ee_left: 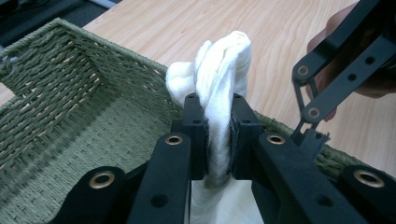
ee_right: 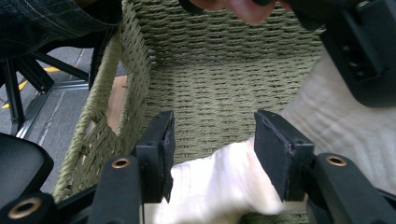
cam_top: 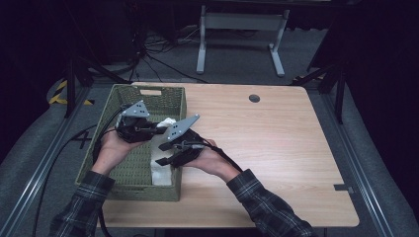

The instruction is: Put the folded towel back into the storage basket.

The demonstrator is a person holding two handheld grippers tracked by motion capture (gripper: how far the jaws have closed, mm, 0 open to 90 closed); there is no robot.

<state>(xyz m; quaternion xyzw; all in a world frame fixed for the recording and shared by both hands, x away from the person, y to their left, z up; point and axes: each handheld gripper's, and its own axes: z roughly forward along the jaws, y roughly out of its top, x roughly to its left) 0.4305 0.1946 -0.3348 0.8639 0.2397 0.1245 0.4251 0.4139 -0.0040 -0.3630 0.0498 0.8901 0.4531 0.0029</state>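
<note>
- The table [cam_top: 276,148] is a light wood top with a small round dark cable hole [cam_top: 254,98] near its far edge; most of the right half is bare.
- A green woven basket [cam_top: 123,170] sits along the table's left edge, running from the near-left part almost up to the far-left corner. It has a handle cutout in its far wall.
- The white cloth [cam_top: 160,170] is in the basket, against the right wall — part of it lies on the basket floor toward the near end, and part is pulled up above the rim. In the left gripper view the cloth [ee_left: 219,88] rises as a bunched, folded wad over the basket's edge.
- The person's arms, in plaid sleeves [cam_top: 267,207], come in from the near edge, one hand on each gripper.
- The left gripper [cam_top: 157,130] hangs over the middle of the basket and is clamped on the cloth; its view shows both pads [ee_left: 195,135] pressing tight on a fold with the fabric squeezed between them.
- The right gripper [cam_top: 165,154] is just beside it at the basket's right wall, pointing down into the basket. Its jaws stand apart — the right gripper view shows the cloth [ee_right: 219,186] lying below and between the pads [ee_right: 280,154], with neither one pressing on it, so it's holding nothing.
</note>
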